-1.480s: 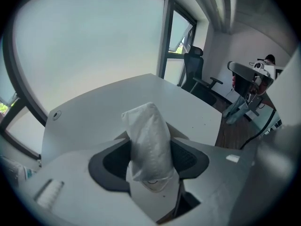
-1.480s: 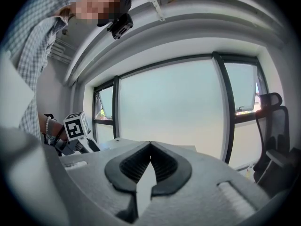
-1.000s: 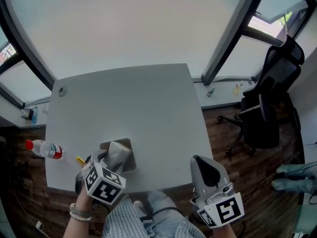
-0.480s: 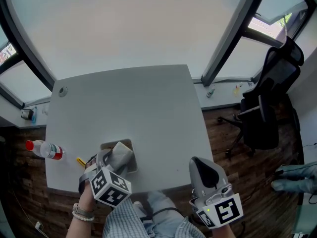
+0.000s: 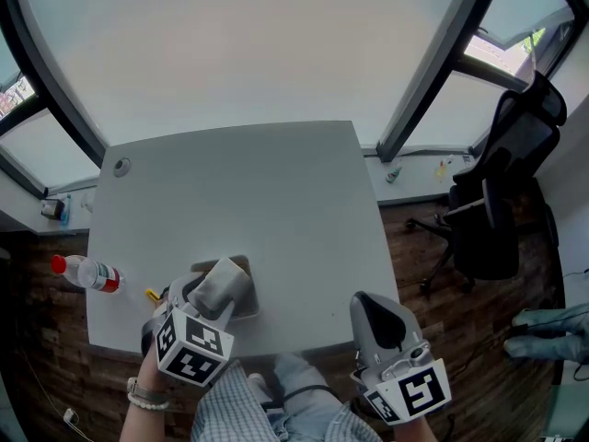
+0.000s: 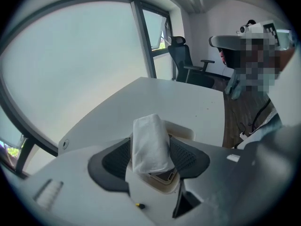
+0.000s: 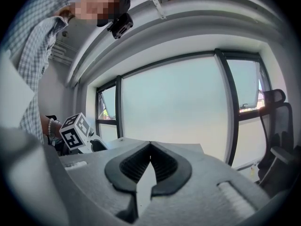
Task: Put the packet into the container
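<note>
A white packet (image 6: 149, 145) stands between the pads of my left gripper (image 6: 149, 149), whose jaws are closing and touch it on both sides. Just beneath it sits a shallow beige container (image 6: 186, 129) on the grey table (image 5: 239, 191). In the head view the packet (image 5: 219, 286) tilts over the container (image 5: 241, 264) near the table's front left, with the left gripper (image 5: 198, 295) behind it. My right gripper (image 5: 377, 304) hovers off the table's front edge, shut and holding nothing; its jaw tips (image 7: 150, 145) meet.
A clear bottle with a red cap (image 5: 85, 273) lies at the table's left edge, with a small yellow item (image 5: 149, 295) beside the left gripper. A cable hole (image 5: 121, 167) marks the far left corner. A black office chair (image 5: 502, 201) stands on the wood floor at right.
The left gripper has shifted slightly near the container, still with the packet between its jaws. The right gripper has stayed put.
</note>
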`<state>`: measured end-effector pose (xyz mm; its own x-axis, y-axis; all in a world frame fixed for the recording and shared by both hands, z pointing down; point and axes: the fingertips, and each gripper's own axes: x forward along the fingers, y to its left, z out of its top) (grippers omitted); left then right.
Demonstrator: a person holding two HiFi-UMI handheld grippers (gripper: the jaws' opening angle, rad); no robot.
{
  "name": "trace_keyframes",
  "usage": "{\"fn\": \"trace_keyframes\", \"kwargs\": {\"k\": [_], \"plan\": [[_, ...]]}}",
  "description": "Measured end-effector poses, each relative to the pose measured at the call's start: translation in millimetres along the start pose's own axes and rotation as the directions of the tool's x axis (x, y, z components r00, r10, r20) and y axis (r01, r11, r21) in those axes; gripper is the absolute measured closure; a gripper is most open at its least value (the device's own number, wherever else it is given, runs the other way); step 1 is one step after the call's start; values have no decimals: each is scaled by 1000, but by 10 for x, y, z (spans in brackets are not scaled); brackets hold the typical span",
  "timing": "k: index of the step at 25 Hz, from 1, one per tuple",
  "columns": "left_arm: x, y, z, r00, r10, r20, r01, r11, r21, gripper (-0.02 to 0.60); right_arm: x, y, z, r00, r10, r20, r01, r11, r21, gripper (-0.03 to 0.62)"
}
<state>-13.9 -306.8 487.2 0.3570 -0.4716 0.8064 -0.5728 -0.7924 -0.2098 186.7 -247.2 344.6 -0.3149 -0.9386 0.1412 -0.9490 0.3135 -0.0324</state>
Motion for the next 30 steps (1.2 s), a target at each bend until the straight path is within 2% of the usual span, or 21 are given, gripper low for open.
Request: {"fn": "trace_keyframes", "kwargs": {"k": [3, 5, 10, 12, 18, 23, 27, 30], "plan": [[-81, 33, 15, 1000, 5, 27, -5, 1000, -25, 313, 3, 50, 6, 1000, 10, 3, -10, 1000, -4, 592], [-133, 48, 29, 999, 13, 44, -12, 999, -30, 344, 4, 84, 12, 1000, 15, 4, -15, 1000, -8, 592], [-267, 121, 107, 989, 85, 121, -82, 996, -35, 532, 4, 170, 44, 999, 37, 9, -37, 999, -23, 592], [-321, 150, 141, 982, 114, 151, -110, 993, -39, 578, 7, 198, 56, 999, 45, 11, -45, 999, -24, 592], [-506, 125, 210, 965, 106, 239, -100, 994, -34, 578, 44, 349, 116, 997, 75, 21, -74, 997, -38, 592], [-816, 115, 278, 922, 95, 375, -54, 991, -119, 580, 71, 509, 231, 994, 102, 47, -99, 994, -50, 592], [-1002, 91, 292, 900, 97, 425, -32, 987, -157, 580, 75, 636, 331, 990, 130, 64, -125, 990, -67, 592], [-1169, 72, 346, 875, 103, 472, -18, 983, -181, 580, 82, 741, 392, 986, 151, 77, -145, 987, -74, 592]]}}
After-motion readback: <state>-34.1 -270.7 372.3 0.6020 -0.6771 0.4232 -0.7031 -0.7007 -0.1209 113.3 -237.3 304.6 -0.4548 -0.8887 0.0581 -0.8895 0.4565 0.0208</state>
